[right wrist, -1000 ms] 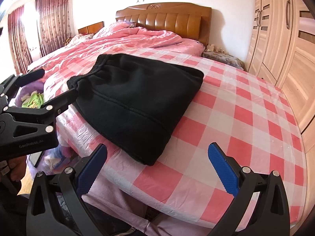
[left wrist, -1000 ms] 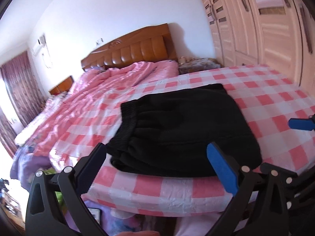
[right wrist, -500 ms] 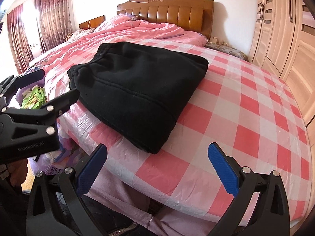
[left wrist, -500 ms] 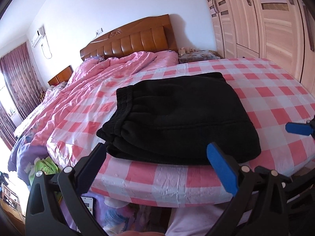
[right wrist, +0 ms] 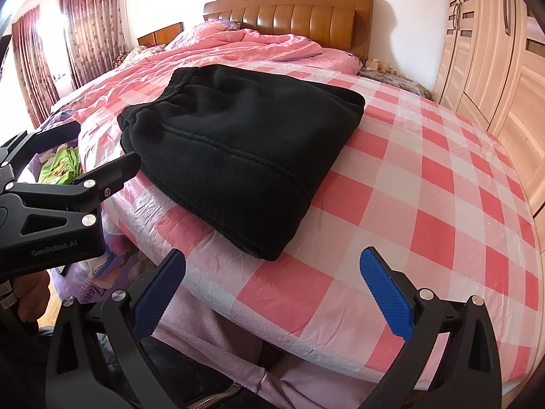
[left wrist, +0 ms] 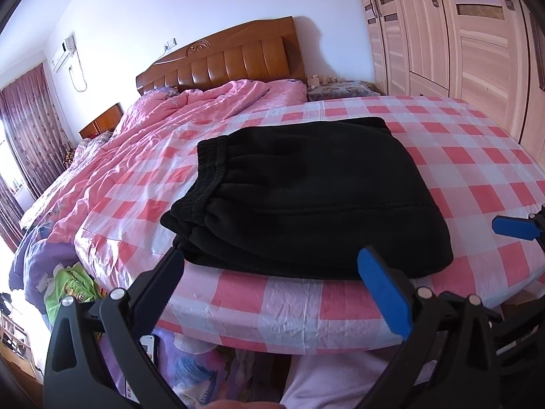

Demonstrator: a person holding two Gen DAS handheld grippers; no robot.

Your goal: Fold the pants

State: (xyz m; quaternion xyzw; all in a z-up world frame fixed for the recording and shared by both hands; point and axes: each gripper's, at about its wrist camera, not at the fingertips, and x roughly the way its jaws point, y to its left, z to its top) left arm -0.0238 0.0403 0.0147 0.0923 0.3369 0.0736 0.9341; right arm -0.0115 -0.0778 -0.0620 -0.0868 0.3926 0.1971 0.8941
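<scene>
Pants [left wrist: 306, 197] lie folded on checkered bed [left wrist: 477, 156]; both grippers [left wrist: 272, 286] [right wrist: 272, 283] released, empty.

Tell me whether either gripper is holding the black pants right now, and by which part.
Nothing is held. The left gripper and right gripper are both open and short of the folded black pants lying on the bed.

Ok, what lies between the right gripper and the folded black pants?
Only bare pink-checked plastic sheet between the right gripper and folded black fleece pants, per the right wrist view.
</scene>
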